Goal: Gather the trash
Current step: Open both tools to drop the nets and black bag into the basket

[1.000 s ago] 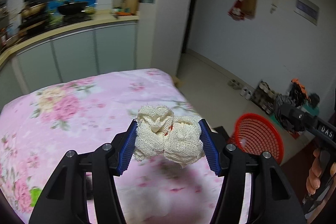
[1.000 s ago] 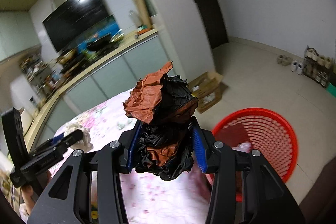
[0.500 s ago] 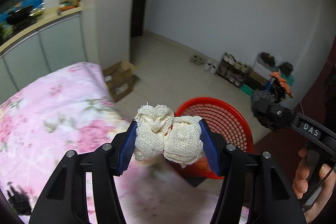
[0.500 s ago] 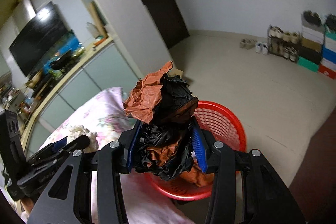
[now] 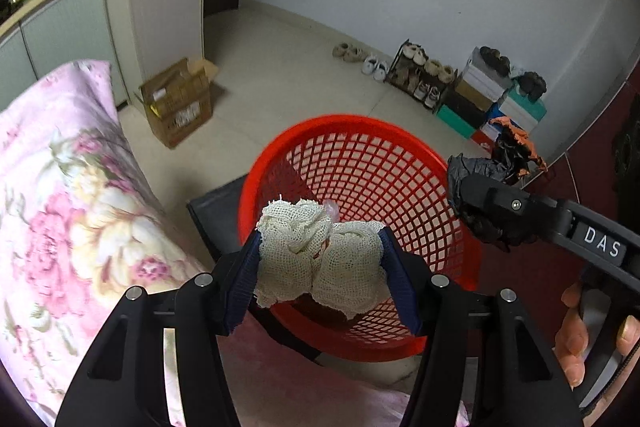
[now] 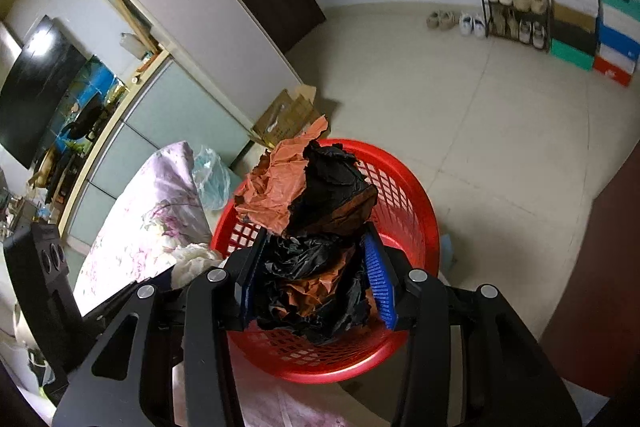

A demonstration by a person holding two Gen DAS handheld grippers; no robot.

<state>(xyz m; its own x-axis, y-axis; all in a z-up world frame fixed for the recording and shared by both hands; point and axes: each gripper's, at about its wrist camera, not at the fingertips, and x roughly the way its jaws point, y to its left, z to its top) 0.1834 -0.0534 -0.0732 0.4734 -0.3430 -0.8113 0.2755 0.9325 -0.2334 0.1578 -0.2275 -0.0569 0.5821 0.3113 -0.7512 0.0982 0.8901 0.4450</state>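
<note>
Both grippers have moved off the flowery bed and now hang over the red basket.

The left gripper (image 5: 320, 267) squeezes a ball of white cloth (image 5: 318, 267) low in the middle. The right gripper (image 6: 316, 283) squeezes crumpled black and orange paper (image 6: 308, 223). The red basket (image 5: 400, 147) sits right behind both. The pink bed cover (image 5: 60, 187) fills the left side; a cardboard box (image 5: 176, 103) is farther up.

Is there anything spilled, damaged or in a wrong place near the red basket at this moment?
Nothing spilled. On the floor beside the red basket, a cardboard box sits with its flaps open, and two pairs of shoes lie outside the shoe rack.
</note>
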